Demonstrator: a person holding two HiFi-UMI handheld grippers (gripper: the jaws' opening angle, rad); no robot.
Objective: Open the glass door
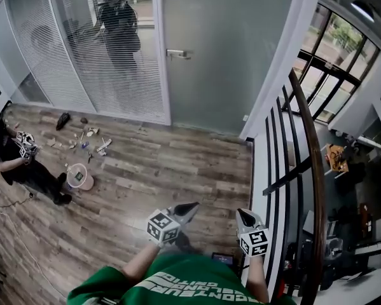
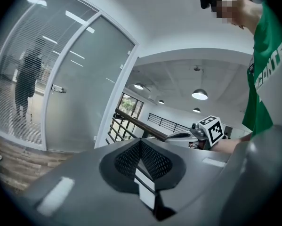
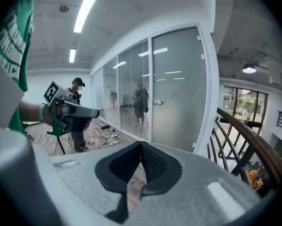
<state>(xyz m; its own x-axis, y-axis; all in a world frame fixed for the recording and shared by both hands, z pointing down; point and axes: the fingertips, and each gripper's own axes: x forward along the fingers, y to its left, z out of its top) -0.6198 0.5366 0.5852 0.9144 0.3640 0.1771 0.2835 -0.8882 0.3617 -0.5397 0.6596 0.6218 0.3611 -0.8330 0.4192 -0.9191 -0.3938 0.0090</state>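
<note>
Grey jaws are pressed together on both tools. The left hand-held gripper [image 1: 190,208] and the right hand-held gripper [image 1: 242,215] are empty and carried low, pointing forward, probably because nothing needs gripping until the approach is finished. Wooden floor [image 1: 177,170] stretches ahead of them, and a dark railing [image 1: 308,145] runs past the right one. Well beyond both tips stands the glass door [image 1: 222,49], closed, with its lever handle [image 1: 177,54] the likely target.

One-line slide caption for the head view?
Left gripper and right gripper, both shut and empty, held short of the closed glass door and its handle.
</note>
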